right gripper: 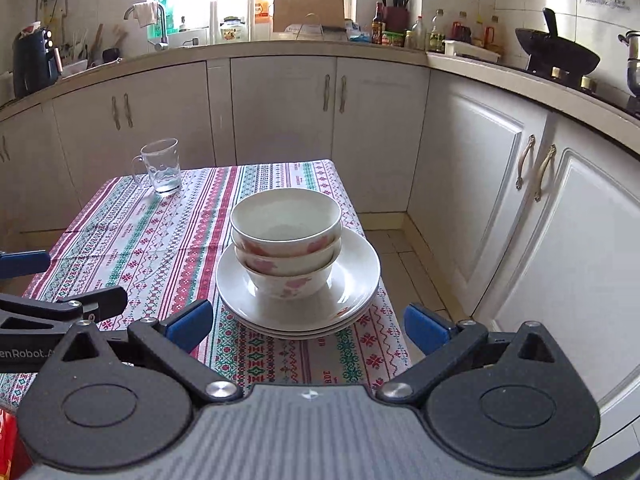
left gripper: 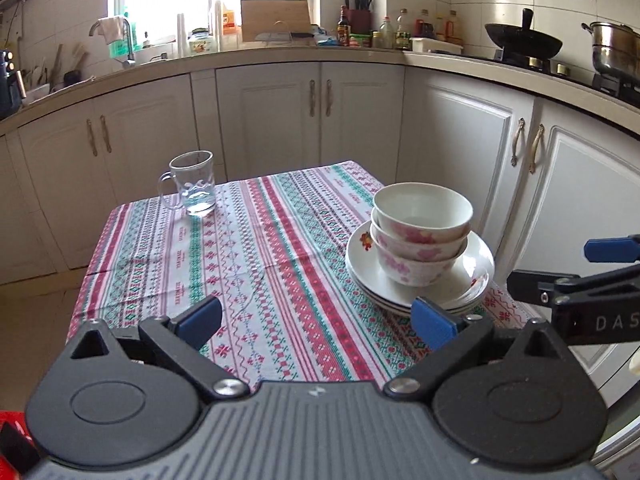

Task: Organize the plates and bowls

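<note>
We hold both grippers w/ jaws apart, nothing in them: left gripper (left gripper: pixel 316 322), right gripper (right gripper: pixel 306 328). Bowls (right gripper: pixel 286 240) sit nested on the plates (right gripper: pixel 352 280), stacked at the table's (right gripper: pixel 160 240) right edge. Glass (left gripper: pixel 194 184) stands far-left, well apart.

3 bowls (right gripper: pixel 286 240) are nested and set on a stack of plates (right gripper: pixel 356 280), placed at the near right part of the table (right gripper: pixel 168 240). A glass mug (right gripper: pixel 160 168) is stood at the far left corner, well apart from the stack. The left gripper (left gripper: pixel 316 322) is held over the near edge, stack to its right. The right gripper (right gripper: pixel 308 326) is held just before the stack, roughly centred on it, jaws spread wide on both. Cabinets (right gripper: pixel 280 112) are seen behind and right of the table; a wok (right gripper: pixel 556 54) is set on the counter at far right.
</note>
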`<state>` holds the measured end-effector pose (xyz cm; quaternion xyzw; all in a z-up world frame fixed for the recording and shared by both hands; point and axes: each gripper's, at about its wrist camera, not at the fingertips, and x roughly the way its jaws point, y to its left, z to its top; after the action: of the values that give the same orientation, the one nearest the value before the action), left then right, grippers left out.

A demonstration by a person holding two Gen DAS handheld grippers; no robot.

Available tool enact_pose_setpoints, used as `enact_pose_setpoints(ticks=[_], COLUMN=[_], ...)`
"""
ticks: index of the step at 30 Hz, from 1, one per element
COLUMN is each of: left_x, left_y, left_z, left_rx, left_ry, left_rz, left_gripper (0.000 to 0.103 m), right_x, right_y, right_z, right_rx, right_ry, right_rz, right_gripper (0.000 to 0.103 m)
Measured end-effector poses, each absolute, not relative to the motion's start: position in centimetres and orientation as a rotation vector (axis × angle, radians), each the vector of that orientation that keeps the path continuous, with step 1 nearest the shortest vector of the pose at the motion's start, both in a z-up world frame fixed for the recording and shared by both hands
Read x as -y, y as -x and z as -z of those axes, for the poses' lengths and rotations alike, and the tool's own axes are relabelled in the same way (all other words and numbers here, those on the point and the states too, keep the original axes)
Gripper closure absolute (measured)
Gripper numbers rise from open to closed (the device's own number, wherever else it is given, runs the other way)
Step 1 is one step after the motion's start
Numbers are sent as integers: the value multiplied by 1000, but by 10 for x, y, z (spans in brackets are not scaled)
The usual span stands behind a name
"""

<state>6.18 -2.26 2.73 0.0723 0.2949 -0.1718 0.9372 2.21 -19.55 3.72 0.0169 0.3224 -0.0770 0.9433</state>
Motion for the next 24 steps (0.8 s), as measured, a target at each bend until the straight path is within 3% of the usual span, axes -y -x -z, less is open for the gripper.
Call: enact_pose_setpoints(ticks=[24], left_x=[25], left_y=[-57], left_z=[-26], left_rx=[-625], left_ry=[-159], left_rz=[291], left_gripper=[3], right_x=[185], right_y=[-17], right_z=[-36], right_rx=[-649], right_ry=[-19], right_rz=[189], right_gripper=[0])
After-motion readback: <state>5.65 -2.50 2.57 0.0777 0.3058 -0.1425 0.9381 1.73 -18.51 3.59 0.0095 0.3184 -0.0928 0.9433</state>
